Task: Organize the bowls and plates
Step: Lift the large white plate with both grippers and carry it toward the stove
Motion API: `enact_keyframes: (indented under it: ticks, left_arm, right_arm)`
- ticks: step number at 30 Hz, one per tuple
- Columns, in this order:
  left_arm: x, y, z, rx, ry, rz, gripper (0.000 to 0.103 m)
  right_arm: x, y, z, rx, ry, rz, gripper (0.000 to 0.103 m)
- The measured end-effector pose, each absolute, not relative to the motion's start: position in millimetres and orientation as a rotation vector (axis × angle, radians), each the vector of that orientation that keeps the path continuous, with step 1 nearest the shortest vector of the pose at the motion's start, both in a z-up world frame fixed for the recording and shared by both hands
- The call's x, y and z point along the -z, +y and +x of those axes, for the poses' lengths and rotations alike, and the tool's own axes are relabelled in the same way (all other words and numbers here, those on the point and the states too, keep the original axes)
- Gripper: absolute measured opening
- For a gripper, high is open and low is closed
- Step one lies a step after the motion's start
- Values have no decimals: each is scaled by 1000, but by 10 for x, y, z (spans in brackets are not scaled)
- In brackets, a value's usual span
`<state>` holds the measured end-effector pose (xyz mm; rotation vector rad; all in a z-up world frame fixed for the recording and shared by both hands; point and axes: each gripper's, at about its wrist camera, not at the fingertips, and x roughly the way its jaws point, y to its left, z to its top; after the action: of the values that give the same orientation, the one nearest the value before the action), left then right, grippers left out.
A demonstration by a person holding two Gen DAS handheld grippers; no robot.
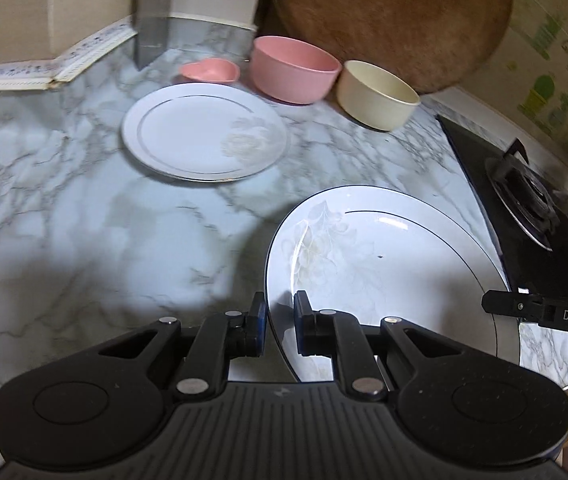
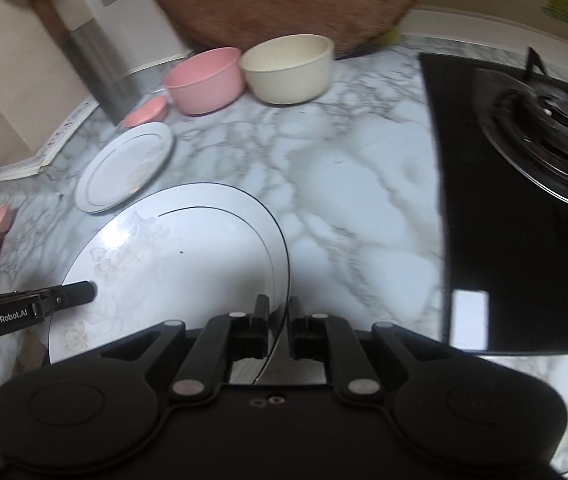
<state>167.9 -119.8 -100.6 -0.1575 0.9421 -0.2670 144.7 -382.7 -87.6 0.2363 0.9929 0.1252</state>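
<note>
"GenRobot.AI" on left tool [image 2: 91, 289]; "DAS", perhaps cropped

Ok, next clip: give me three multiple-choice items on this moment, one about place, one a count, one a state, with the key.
1. Where is the cream bowl?
A. beside the pink bowl
B. on the stove
C. on the small plate

2. How many white plates are visible?
A. one
B. two
C. four

3. How is the large plate held?
A. by neither gripper
B. by the left gripper only
C. by both, the right gripper too

Key: 1 A, they sit side by side before the wooden board; 2 B, one small, one large; 3 C, each gripper's fingers straddle its rim.
</note>
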Motion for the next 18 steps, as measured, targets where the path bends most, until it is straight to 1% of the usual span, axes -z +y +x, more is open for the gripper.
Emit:
enact_keyframes:
  ticks: [18]
  left_arm:
    - [1025,-1329,1727,311,948,-108,13]
  right_arm:
    - [940,-3944,1417,-72,998,233,9]
